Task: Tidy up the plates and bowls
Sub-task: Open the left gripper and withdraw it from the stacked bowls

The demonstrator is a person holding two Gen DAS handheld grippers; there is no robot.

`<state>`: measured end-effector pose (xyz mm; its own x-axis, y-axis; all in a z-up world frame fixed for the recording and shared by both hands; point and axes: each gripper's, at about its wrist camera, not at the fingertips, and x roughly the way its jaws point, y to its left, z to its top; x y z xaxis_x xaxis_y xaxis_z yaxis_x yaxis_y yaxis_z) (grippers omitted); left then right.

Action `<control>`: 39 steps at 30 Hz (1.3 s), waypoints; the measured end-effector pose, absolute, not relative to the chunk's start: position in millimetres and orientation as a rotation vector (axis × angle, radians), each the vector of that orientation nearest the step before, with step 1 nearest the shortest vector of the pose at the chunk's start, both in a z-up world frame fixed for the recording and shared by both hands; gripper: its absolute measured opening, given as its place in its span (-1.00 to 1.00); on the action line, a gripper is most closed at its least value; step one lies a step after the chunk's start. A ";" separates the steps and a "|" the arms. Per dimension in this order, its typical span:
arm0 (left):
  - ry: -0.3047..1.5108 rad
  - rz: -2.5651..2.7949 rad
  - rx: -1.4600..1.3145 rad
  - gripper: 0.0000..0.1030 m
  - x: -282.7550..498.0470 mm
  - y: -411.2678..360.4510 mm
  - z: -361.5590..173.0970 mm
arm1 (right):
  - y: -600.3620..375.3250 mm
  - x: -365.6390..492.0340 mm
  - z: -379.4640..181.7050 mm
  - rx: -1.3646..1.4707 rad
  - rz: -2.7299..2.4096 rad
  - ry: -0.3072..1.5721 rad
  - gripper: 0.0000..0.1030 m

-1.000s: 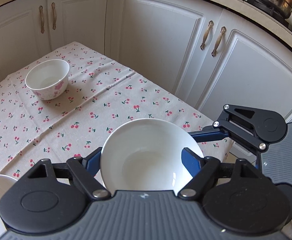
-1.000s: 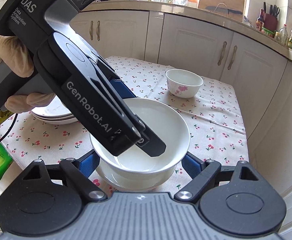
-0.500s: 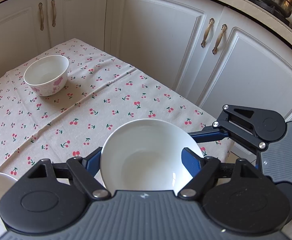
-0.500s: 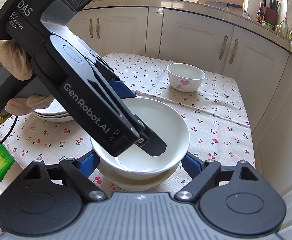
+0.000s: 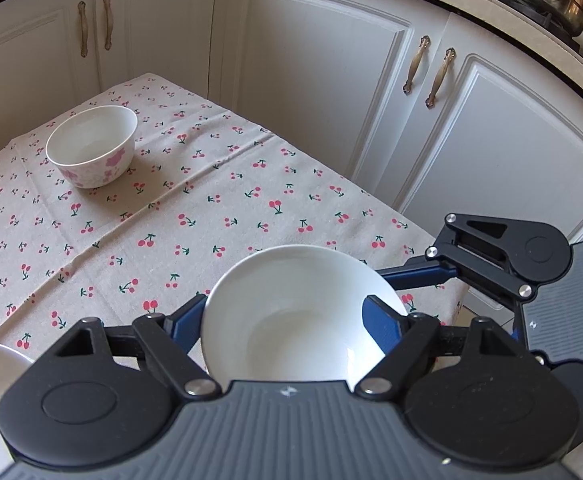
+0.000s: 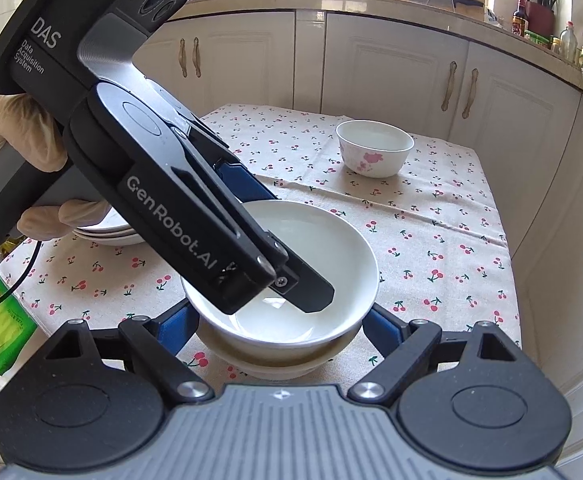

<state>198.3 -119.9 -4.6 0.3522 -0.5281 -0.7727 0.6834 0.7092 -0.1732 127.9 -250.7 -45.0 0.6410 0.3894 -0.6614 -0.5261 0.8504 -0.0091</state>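
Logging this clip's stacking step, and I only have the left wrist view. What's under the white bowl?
Observer: A second bowl. The white bowl sits nested in it or just above it; I cannot tell whether they touch.
Operator: Is the right gripper holding anything?
Observer: No. The right gripper is open, with a finger on either side of the second bowl.
Operator: Any plates around?
Observer: A stack of plates sits on the tablecloth behind the left gripper.

Each camera looks down along its own gripper, close over the table [image 5: 219, 184]. Both share the white bowl [image 5: 291, 320] [image 6: 303, 264] and the flowered bowl [image 5: 91, 146] [image 6: 373, 148].
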 end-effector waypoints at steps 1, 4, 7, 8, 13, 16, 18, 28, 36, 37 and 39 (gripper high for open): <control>0.917 -0.787 0.192 0.61 198.4 -119.8 -4.6 | -250.7 127.6 -45.2 -0.211 0.528 0.701 0.79; 0.908 -0.791 0.187 0.62 198.1 -117.9 -2.4 | -251.8 124.1 -44.2 -0.212 0.538 0.678 0.92; 0.897 -0.795 0.179 0.62 196.4 -114.4 0.5 | -253.6 120.0 -41.2 -0.207 0.549 0.659 0.96; 0.893 -0.794 0.179 0.62 195.2 -113.2 1.0 | -254.0 119.0 -40.3 -0.207 0.547 0.654 0.97; 0.885 -0.779 0.177 0.62 190.9 -103.8 1.6 | -259.5 117.3 -33.1 -0.196 0.516 0.624 0.97; 0.874 -0.762 0.165 0.63 189.8 -95.8 5.0 | -265.7 118.1 -28.2 -0.182 0.492 0.601 0.99; 0.865 -0.752 0.159 0.66 189.7 -91.1 7.7 | -269.4 119.5 -26.2 -0.169 0.479 0.597 0.99; 0.832 -0.733 0.142 0.77 187.2 -77.4 15.5 | -273.1 122.4 -35.9 -0.169 0.452 0.619 1.00; 0.809 -0.723 0.145 0.86 190.8 -70.9 19.0 | -272.7 123.1 -32.4 -0.185 0.462 0.607 1.00; 0.806 -0.722 0.147 0.87 192.1 -70.0 19.8 | -272.9 124.0 -29.9 -0.189 0.462 0.597 1.00; 0.802 -0.715 0.149 0.87 195.9 -68.6 20.2 | -274.4 127.4 -24.5 -0.201 0.465 0.580 1.00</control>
